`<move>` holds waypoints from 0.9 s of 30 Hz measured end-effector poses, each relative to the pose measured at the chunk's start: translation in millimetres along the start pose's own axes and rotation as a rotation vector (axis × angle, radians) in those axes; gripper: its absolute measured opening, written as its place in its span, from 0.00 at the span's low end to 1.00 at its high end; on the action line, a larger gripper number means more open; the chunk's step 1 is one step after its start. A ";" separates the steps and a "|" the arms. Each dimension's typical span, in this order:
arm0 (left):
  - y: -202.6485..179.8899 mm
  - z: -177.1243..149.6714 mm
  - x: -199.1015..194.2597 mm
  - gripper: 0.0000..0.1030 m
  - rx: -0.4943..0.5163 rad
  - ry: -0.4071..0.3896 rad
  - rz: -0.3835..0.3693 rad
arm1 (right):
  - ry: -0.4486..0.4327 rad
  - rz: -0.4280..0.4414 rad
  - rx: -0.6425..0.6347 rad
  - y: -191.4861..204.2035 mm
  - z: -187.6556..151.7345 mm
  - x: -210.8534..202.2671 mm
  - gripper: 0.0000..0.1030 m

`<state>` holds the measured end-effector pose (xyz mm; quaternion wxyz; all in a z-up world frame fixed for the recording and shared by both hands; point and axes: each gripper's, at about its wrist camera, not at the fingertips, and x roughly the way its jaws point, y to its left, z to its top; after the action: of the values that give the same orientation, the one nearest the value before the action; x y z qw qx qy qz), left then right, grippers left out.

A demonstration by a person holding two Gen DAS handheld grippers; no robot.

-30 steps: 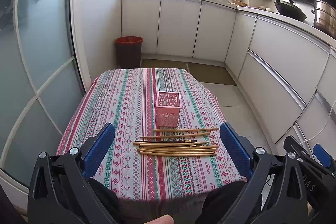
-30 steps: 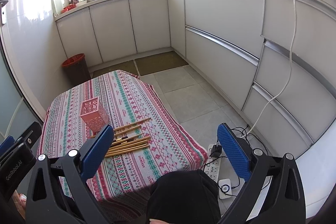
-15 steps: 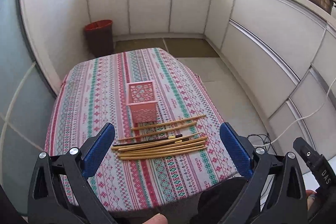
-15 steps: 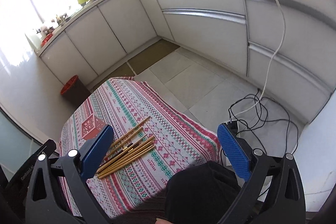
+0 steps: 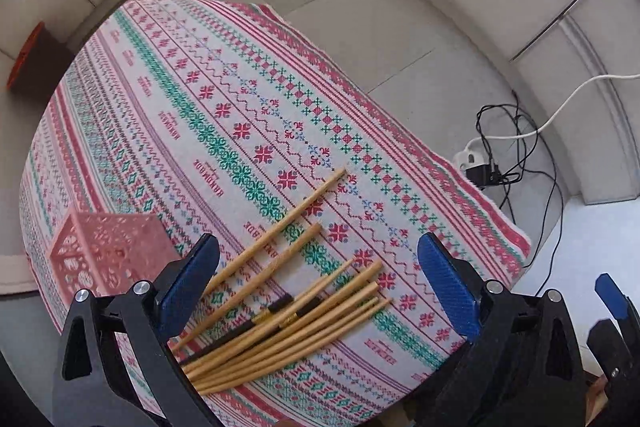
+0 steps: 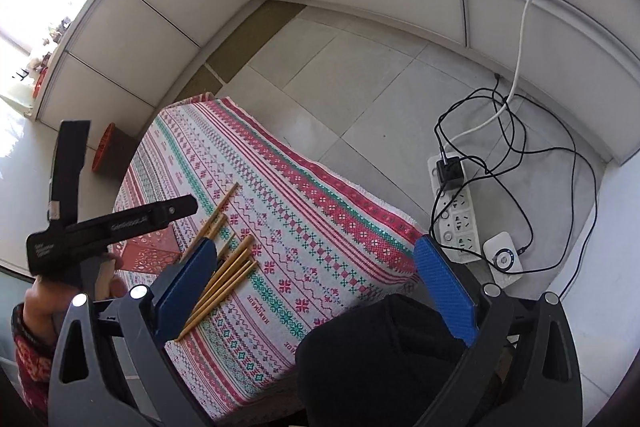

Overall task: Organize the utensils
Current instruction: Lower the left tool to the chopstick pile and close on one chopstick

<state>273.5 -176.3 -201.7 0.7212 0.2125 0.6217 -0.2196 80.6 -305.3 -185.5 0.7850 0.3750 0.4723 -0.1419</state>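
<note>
Chopsticks now fill the gap between the blue fingers of the left gripper, where half a second back lay farther ahead and smaller on the striped tabletop; reads as a drop and forward tilt toward the bundle, with kitchen cabinets gone from the upper field and floor tiles in their place. Means, by judgement, an approach to a first pick-up: nothing lifted yet, every stick flat on the cloth, none in the pink basket. Left fingers spread wide and released, holding nothing. Right gripper likewise tipped down more steeply than before, fingers released and empty, the bundle just beside and partly behind its left finger, not between the pair. Left view alone gives the detail of the sticks: two lying apart ahead of the left finger, the rest fanned in a loose sheaf, one pair with dark handles and gold bands, plus the basket off beyond the left finger. Right view alone gives the left handle gripped in a hand over the basket side, the dark-clothed knee below the tabletop edge, and the power strip with tangled cables on the floor beyond the right finger.
</note>
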 end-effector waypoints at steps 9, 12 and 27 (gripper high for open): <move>9.6 30.2 54.8 0.62 0.028 0.145 -0.022 | 0.077 -0.032 -0.014 -3.4 3.0 31.5 0.93; 8.2 31.3 70.6 0.56 0.058 0.173 -0.024 | 0.082 -0.041 -0.013 -3.1 3.4 35.5 0.93; 22.4 11.6 54.9 0.12 0.128 0.071 0.026 | 0.104 -0.075 -0.048 7.7 -1.7 37.7 0.93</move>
<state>302.9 -167.7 -253.7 0.6864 0.2739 0.6288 -0.2419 103.4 -293.9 -214.4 0.7622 0.3451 0.5294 -0.1402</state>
